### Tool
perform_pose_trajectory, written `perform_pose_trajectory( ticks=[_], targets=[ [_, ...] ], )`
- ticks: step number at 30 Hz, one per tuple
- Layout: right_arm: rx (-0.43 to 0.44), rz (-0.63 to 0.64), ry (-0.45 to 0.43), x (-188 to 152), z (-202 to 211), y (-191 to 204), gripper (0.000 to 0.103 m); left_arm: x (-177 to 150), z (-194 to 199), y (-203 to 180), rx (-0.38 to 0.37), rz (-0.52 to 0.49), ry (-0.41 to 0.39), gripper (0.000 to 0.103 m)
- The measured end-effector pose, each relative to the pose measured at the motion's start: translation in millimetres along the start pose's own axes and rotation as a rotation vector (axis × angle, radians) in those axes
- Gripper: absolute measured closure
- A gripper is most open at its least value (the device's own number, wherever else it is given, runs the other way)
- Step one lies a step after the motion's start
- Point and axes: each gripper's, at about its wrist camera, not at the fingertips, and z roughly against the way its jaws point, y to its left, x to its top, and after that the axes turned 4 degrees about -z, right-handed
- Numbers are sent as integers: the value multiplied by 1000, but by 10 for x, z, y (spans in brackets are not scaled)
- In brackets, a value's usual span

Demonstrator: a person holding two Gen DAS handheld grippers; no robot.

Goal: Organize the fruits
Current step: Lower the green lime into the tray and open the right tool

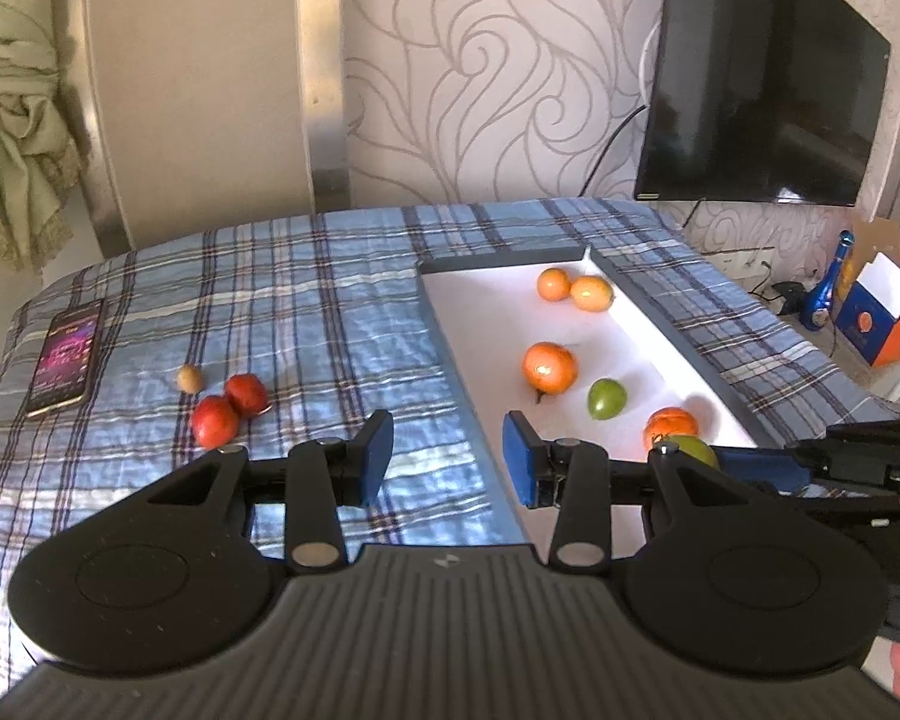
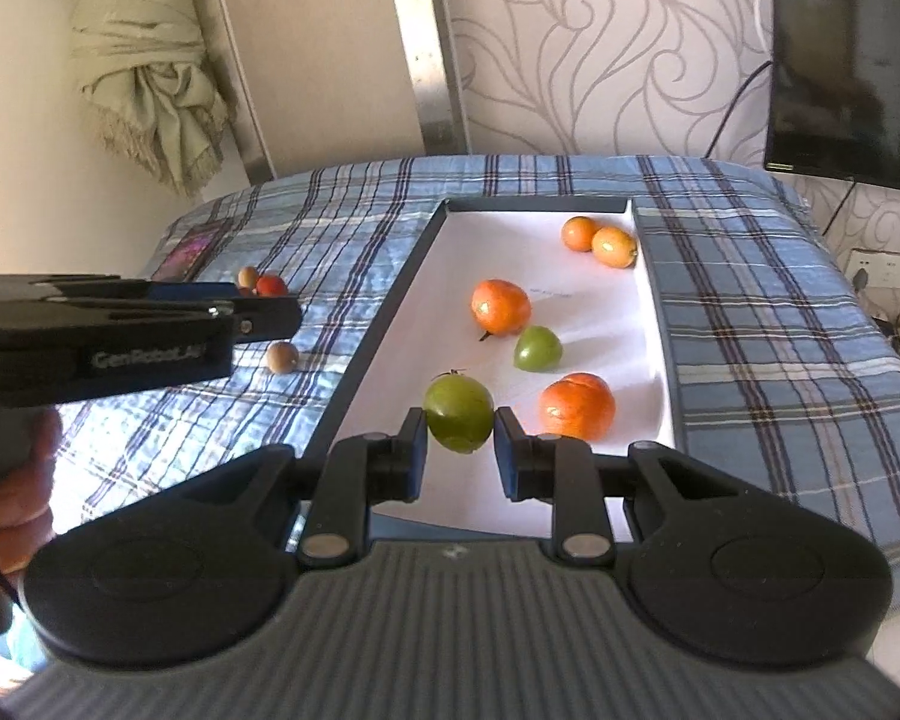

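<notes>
- Plaid blue bedding [image 1: 306, 312] covers the surface, with swirl wallpaper and a dark TV behind.
- Far left lies a phone [image 1: 66, 354]; near it sit 2 red fruits [image 1: 231, 408] and a small brown one [image 1: 189, 378], all outside the tray.
- Left gripper [image 1: 447, 459] hangs spread and empty above the tray's left edge.
- White tray [image 2: 390, 354] holds 4 orange fruits and a small green one [image 2: 537, 348].
- Right gripper [image 2: 459, 450] brackets a larger green fruit [image 2: 459, 414] low over the tray, pads touching its sides; whether they press or merely touch, I cannot tell.
- Likely best: set it down gently, clear of the nearest orange [image 2: 577, 405], so nothing rolls.
</notes>
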Motion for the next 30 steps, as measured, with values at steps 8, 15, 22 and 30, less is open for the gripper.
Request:
perform_pose_trajectory(
  ticks=[8,15,22,30],
  targets=[
    [-16,1,20,39,-182,-21,76,-77,39,175,45,36,19,57],
    [-21,-2,31,38,-276,8,76,-123,53,233,58,40,31,57],
    [-41,-13,30,36,-320,-5,76,-169,53,273,58,40,36,57],
    [-62,-20,47,14,-380,-32,75,-241,46,314,47,41,47,57]
  ],
)
